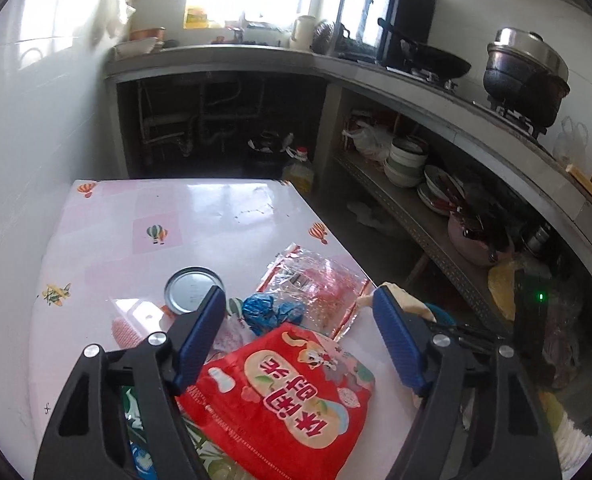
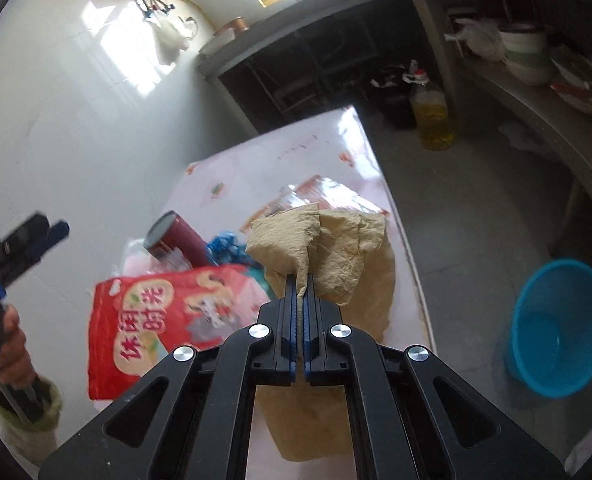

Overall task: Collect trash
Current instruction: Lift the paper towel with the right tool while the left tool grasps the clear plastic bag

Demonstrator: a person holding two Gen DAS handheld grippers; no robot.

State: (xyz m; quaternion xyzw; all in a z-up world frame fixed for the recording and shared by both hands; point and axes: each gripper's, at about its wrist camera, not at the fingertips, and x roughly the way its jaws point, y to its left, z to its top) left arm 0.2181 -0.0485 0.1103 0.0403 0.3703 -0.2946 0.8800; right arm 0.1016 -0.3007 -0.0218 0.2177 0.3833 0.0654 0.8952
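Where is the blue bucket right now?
In the right wrist view the blue bucket sits on the floor at the right, just off the table's edge, beside the brown paper held by the right gripper.

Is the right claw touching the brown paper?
Touching. The right wrist view shows the right claw shut on a fold of the brown paper.

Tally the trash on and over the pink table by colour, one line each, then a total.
Red: 2, the snack bag and the can
Blue: 1, the crumpled wrapper
Brown: 1, the paper pinched in the right gripper
Clear: 1, the plastic wrapper
Total: 5
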